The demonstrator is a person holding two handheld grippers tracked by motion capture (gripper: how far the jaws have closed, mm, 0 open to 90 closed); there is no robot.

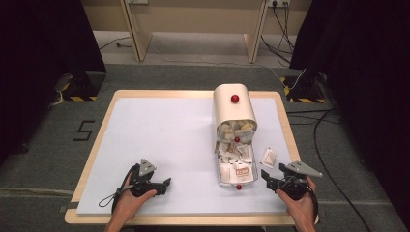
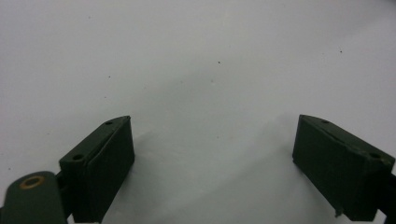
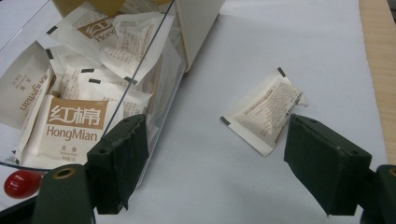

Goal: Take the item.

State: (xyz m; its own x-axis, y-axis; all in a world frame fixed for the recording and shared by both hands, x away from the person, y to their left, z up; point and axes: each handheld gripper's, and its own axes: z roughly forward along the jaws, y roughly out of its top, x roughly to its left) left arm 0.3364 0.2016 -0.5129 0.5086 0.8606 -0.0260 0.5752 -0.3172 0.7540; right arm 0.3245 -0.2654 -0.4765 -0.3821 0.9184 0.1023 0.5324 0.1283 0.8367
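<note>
While I hold my right hand-held gripper [image 1: 270, 179] low at the five o'clock corner of the tabletop [image 1: 159, 140], its jaws stand spread wide with nothing between them. Ahead of it, toward its one o'clock in the right gripper view, a loose sachet [image 3: 266, 109] lies flat on the white surface, apart from both jaws and just beside the box. From above, that same sachet [image 1: 268, 157] sits at about four o'clock on the tabletop, close to the right edge.

At my right gripper's eleven o'clock lies the cream box [image 1: 234, 108], tipped on its side with its mouth toward me. Its clear lid [image 3: 161, 88] hangs open and flat, and a heap of packets [image 3: 70, 116] printed "HongMian" has spilled onto it. A red knob [image 3: 21, 183] shows at the lid's near edge, just beside my left-hand jaw in that view.

My left hand-held gripper [image 1: 162, 184] rests at seven o'clock, well apart from the box. Its jaws are likewise spread, with bare white tabletop between them in the left gripper view.
</note>
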